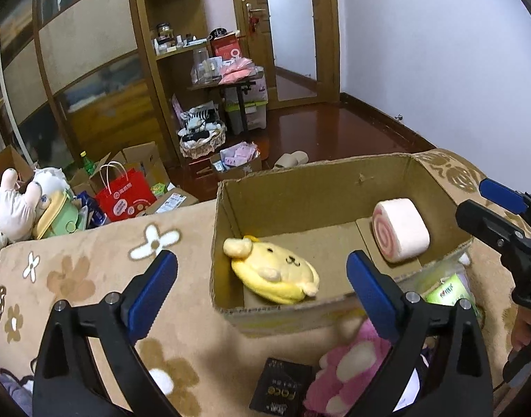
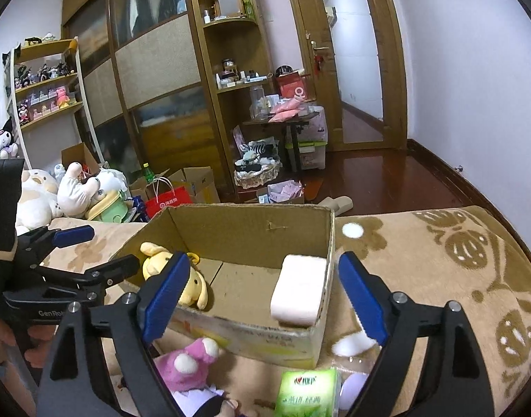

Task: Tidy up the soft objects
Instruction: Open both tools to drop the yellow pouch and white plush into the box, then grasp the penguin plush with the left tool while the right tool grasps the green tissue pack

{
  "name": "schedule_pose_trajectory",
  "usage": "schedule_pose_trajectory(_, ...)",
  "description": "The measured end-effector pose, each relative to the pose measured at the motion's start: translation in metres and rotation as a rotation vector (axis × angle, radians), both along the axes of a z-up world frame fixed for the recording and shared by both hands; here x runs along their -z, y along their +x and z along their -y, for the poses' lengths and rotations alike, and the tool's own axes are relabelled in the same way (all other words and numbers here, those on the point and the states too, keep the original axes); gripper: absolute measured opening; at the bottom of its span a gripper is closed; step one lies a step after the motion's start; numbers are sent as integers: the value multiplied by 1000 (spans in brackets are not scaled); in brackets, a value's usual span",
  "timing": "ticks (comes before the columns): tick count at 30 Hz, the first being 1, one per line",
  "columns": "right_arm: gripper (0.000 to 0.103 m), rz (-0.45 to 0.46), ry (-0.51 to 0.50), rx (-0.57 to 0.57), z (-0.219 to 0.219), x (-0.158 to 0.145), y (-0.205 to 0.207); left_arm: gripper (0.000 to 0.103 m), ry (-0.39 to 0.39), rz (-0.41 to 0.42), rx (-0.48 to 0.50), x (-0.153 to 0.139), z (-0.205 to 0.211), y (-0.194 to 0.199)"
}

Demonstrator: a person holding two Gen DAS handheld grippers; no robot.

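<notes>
Lying on a beige flowered blanket (image 1: pixel 91 278), an open cardboard box (image 1: pixel 334 187) holds two of the soft things. At about nine o'clock inside it, against the left wall, sits a yellow dog plush (image 1: pixel 275 271), face up, one ear over toward the corner. At about three o'clock, against the right wall, rests a pink swirl roll cushion (image 1: pixel 400 229), its spiral end turned toward the left wrist camera.

The left gripper (image 1: pixel 262 295) hangs before the box's near-left corner, jaws spread wide with nothing between the blue pads; the yellow plush shows through the gap but is not touched. In the right wrist view that same tool appears at nine o'clock (image 2: pixel 95 246).

The right gripper (image 2: pixel 263 295) points at the near wall of the box, jaws likewise wide apart and empty. The roll cushion shows through the gap, inside the box, clear of both pads.

Outside the box, at six o'clock of it, a pink and white plush (image 2: pixel 189 365) lies on the blanket just beside the near wall. A dark booklet (image 1: pixel 279 389) lies left of it in the left wrist view. Further right, at five o'clock, stands a green tissue pack (image 2: pixel 307 396), near the box's near-right corner, with a white fluffy item (image 2: pixel 348 344) just above it, too blurred to tell.
</notes>
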State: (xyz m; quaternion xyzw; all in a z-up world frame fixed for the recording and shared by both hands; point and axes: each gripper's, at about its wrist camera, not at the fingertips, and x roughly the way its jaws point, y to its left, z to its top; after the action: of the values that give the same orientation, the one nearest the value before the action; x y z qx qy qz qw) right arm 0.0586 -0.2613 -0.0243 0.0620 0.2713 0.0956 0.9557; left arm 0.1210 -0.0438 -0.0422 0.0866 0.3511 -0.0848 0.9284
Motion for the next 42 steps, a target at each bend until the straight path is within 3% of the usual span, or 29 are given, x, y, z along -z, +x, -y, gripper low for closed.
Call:
schedule_pose_trajectory(6,92,-4,-14,8,1,-5,-17,97,22,-45,-5,-1,-6,-15)
schedule_pose_trajectory(10,92,-13,-13,15,2,-8,-31,97,-7,-89,-33,-1,-17,-25)
schedule_pose_trajectory(24,92,-63,-27,20,0,-12,-67,97,-6,-138,-107,-12,-30,-65)
schedule_pose_trajectory(42,92,-124,-17,42,5,-1,-84,97,21,-267,-124,10,-33,-83)
